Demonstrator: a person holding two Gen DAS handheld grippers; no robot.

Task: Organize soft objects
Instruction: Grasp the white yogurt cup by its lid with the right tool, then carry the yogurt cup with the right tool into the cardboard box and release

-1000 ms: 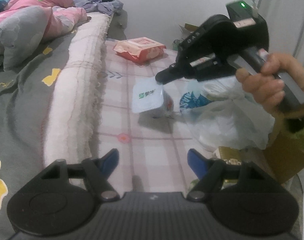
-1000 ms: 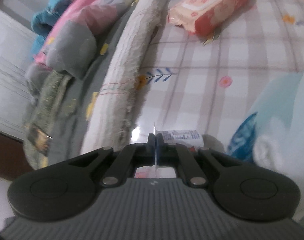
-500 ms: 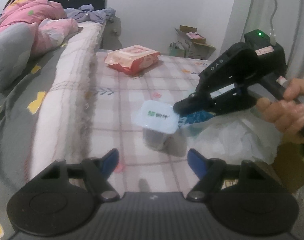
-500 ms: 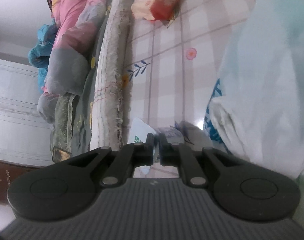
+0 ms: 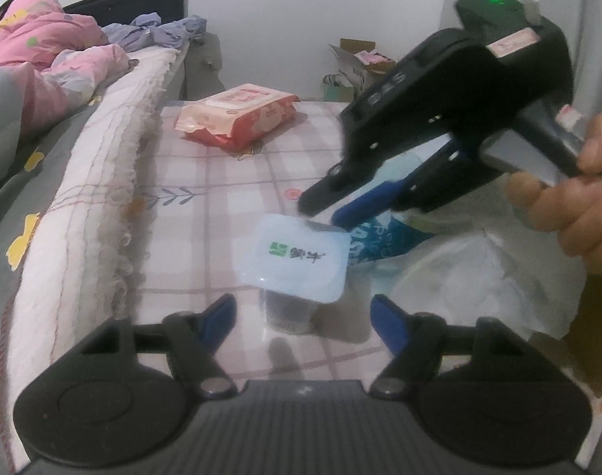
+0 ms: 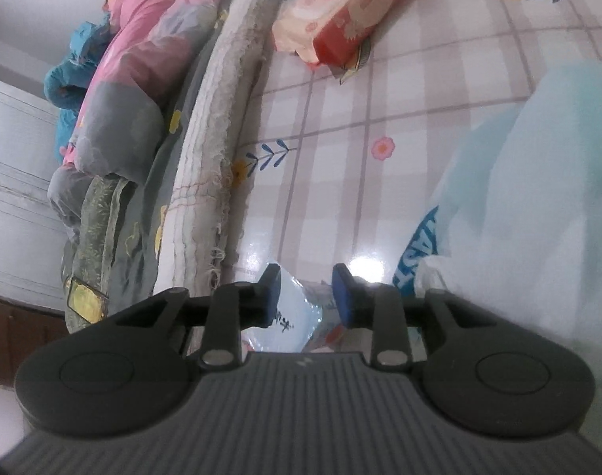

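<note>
**Yogurt cup stands on the checked table, right gripper just let go**

The yogurt cup (image 5: 301,273), with its pale blue foil lid, stands upright on the glossy checked table (image 5: 206,206). To the left of the cup the edge of a bed runs along the table, with a frayed white blanket (image 5: 99,182) and a pink quilt (image 5: 43,51) further away. Behind the cup and a little to its left, a red pack of tissues (image 5: 237,118) lies flat, well apart from it. The left gripper (image 5: 302,316) is in front of the cup, its fingers wide apart and empty. The right gripper (image 5: 322,211) is at the far right corner of the lid; its jaws have just been opening, now narrowly apart, and the lid corner is between them in its own camera. Just right of the cup is a white plastic bag (image 5: 459,273) with blue print.
</note>
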